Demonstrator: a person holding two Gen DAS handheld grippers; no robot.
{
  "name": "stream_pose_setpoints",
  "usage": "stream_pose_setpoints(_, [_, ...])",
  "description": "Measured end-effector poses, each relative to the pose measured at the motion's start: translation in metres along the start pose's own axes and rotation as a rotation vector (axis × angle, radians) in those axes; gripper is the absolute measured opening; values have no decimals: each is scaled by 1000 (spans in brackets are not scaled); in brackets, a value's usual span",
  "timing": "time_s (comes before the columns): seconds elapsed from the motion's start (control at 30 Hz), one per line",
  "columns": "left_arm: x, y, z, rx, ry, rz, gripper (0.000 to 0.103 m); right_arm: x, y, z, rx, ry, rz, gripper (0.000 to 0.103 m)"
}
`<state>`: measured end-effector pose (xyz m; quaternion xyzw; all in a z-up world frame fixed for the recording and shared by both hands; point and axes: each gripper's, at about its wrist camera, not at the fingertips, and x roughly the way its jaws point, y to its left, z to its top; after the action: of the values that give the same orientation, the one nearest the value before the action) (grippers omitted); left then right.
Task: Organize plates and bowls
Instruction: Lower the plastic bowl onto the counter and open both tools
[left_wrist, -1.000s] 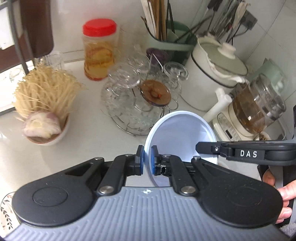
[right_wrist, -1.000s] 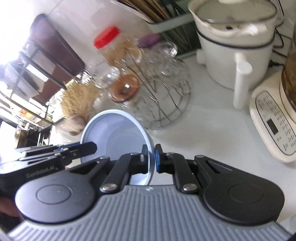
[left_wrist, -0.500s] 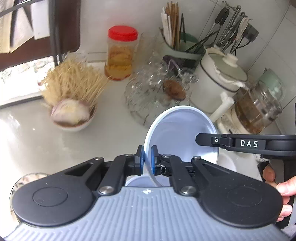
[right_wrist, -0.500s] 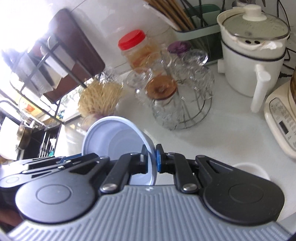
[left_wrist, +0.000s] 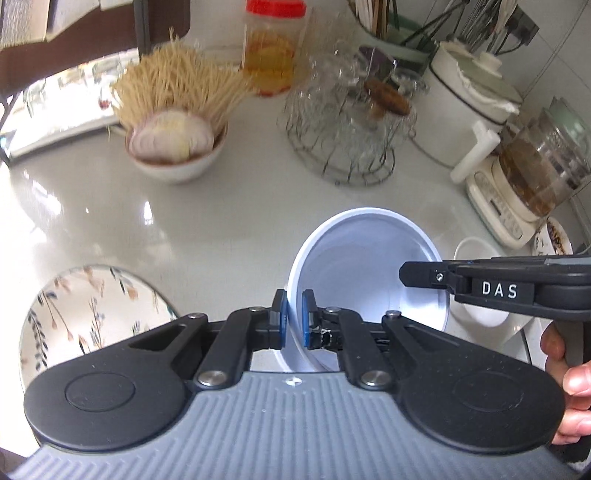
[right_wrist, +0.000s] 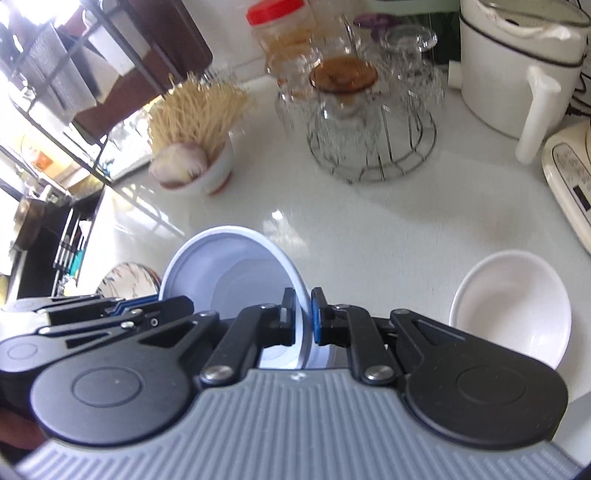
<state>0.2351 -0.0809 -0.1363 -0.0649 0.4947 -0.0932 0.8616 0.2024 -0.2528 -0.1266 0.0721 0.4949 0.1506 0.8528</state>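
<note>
A pale blue bowl hangs tilted above the white counter, held between both grippers. My left gripper is shut on its near left rim. My right gripper is shut on the opposite rim of the same bowl. In the left wrist view the right gripper reaches in from the right, a hand behind it. A small white bowl sits on the counter to the right, below the held bowl's level. A floral plate lies at the near left.
A bowl of thin noodles and an onion stands at the back left. A wire rack of upturned glasses is at the back middle, a red-lidded jar behind it. A white pot and a glass kettle line the right.
Both grippers carried the blue bowl back toward the near side of the counter and lower. The floral plate and the small white bowl came into view.
</note>
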Motion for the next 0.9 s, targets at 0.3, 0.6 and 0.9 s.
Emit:
stream_pose_setpoints(0.3, [17,9,-16,-29,41,3,9,15,-1,-13,35,38,-4,13])
stream_pose_setpoints(0.6, [26,12,-22,-54,61,-5,10,25,-2,-18,35,53,-22,13])
stream_pose_setpoints(0.9, [23,18,-19,-68,47,-5,27,22,-3,-16,60,25,-17,42])
